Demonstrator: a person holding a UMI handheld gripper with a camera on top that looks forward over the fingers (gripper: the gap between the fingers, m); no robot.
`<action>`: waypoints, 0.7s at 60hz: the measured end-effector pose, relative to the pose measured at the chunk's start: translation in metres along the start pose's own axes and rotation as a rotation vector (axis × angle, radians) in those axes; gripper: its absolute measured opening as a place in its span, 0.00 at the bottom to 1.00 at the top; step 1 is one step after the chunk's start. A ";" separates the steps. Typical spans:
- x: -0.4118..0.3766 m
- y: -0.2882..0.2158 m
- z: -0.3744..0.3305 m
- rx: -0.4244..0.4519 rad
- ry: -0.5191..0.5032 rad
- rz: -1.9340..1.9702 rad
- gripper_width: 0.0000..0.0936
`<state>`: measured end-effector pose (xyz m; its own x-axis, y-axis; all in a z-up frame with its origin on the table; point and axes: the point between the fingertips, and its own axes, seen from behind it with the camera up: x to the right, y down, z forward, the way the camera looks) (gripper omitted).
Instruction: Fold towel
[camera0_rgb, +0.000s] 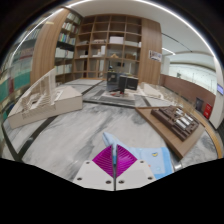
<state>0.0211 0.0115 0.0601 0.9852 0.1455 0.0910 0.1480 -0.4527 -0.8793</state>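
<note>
My gripper (113, 150) is shut, its magenta pads pressed together on a thin edge of the pale blue towel (140, 158). The towel runs up between the pads and spreads out just ahead and to the right of the fingers, over the grey marbled table (90, 125). The rest of the towel is hidden below the fingers.
A white cardboard structure (45, 97) stands at the table's left. A wooden tray with dark items (178, 122) sits at the right. A black object (122, 84) stands at the far end. Wooden bookshelves (105, 45) fill the back wall.
</note>
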 end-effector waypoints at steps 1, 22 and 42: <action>0.011 -0.005 -0.003 0.012 0.018 0.018 0.01; 0.185 0.079 0.006 -0.146 0.294 0.184 0.04; 0.177 0.064 -0.041 -0.134 0.259 0.166 0.89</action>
<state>0.2084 -0.0277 0.0394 0.9836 -0.1602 0.0826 -0.0229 -0.5654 -0.8245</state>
